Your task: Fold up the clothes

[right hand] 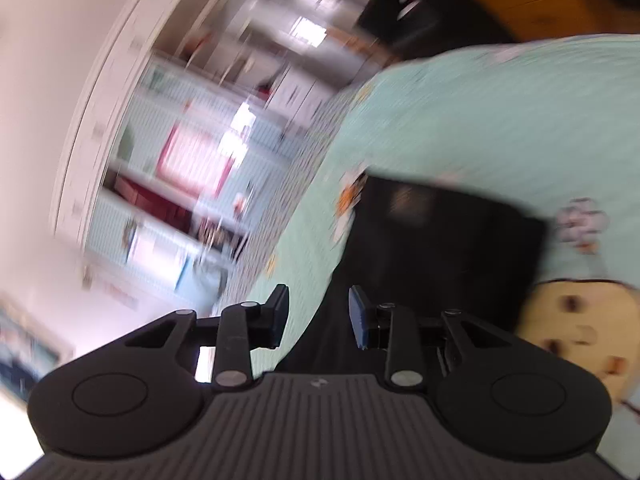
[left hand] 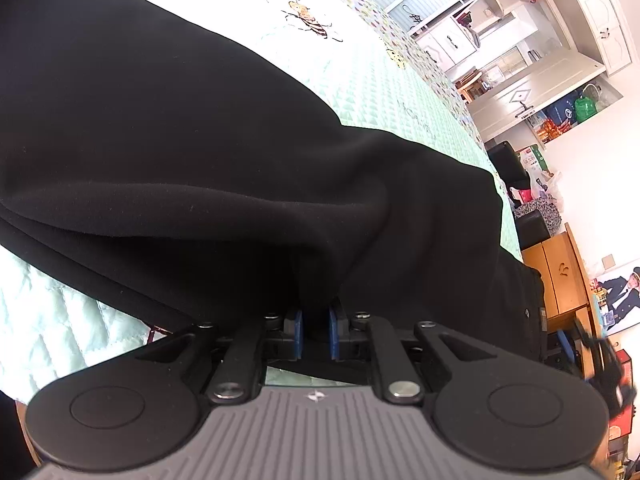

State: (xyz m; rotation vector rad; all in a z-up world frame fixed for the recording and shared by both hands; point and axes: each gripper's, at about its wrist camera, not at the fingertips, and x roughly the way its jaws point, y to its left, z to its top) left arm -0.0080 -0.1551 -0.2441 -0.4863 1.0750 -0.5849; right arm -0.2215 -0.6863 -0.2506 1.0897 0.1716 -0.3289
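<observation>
Both grippers are over the mint quilted bedspread (left hand: 404,92). My left gripper (left hand: 316,320) is pinching a fold of the black garment (left hand: 180,140), which lies across the bedspread. My right gripper (right hand: 319,312) stands spread, nothing between its pads, above the blurred garment.

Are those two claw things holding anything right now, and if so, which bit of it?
The left gripper pinches a bunched fold of the black garment, near its edge over the bed. The right gripper stands open with nothing between its pads.
</observation>
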